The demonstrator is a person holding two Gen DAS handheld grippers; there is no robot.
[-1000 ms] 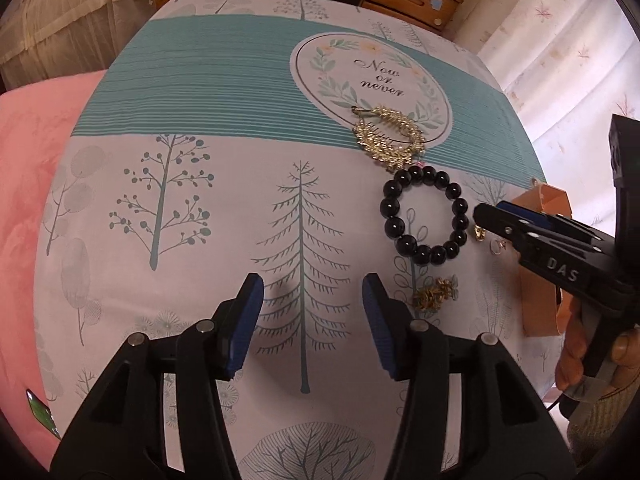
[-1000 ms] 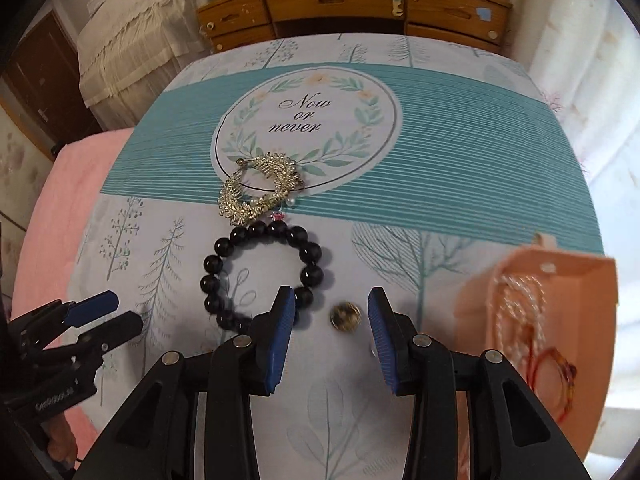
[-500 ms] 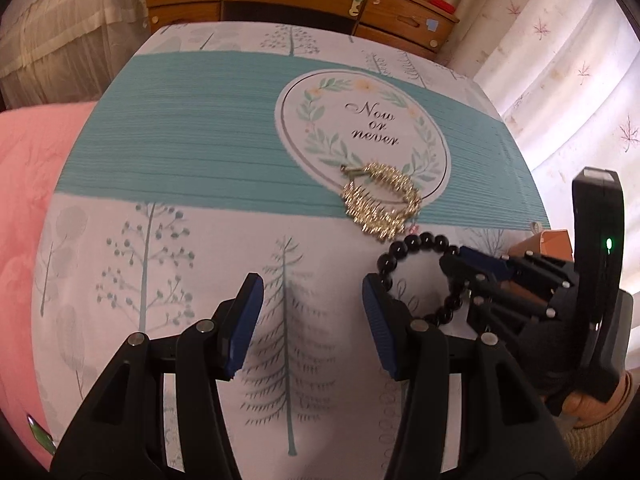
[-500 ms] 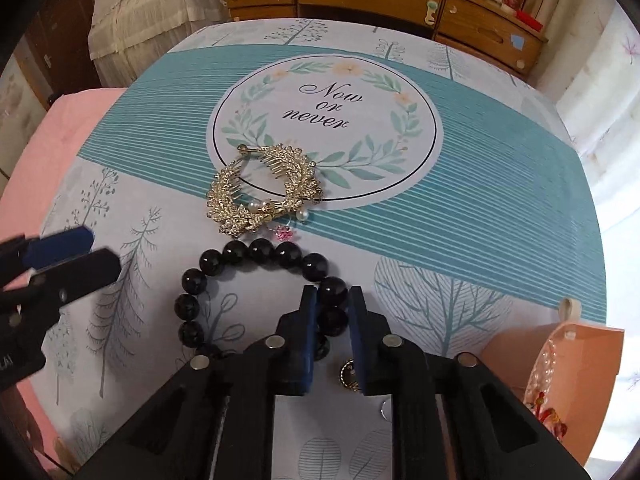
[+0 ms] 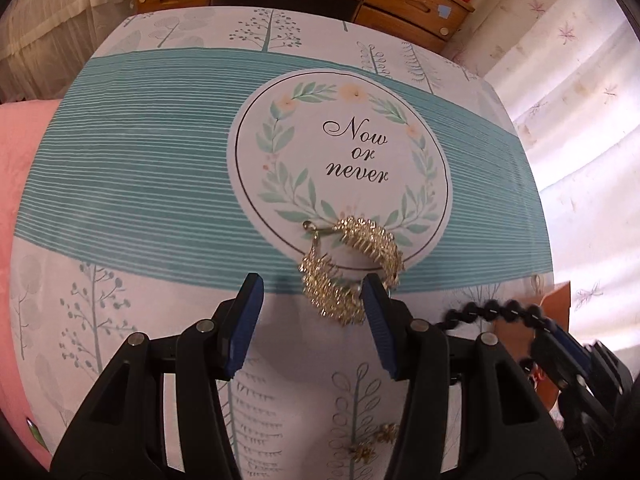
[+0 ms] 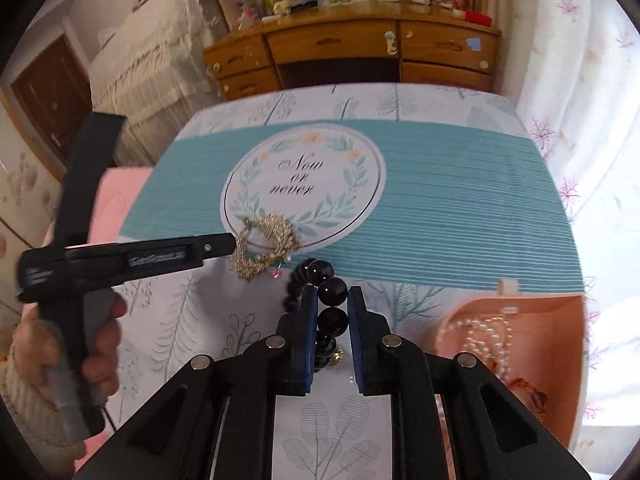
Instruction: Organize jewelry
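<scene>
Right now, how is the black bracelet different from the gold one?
The black bracelet is a ring of big, round, shiny beads; the gold piece is spiky and leafy. The black bracelet is pinched in the right gripper and lifted; the gold piece lies on the tablecloth, just at the open left gripper, not pinched. Both are curved into a loop.

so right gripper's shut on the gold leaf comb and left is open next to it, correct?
Wrong object: in the right wrist view the right gripper is shut on the black bead bracelet. The gold leaf comb lies on the cloth, and the open left gripper is beside it.
</scene>
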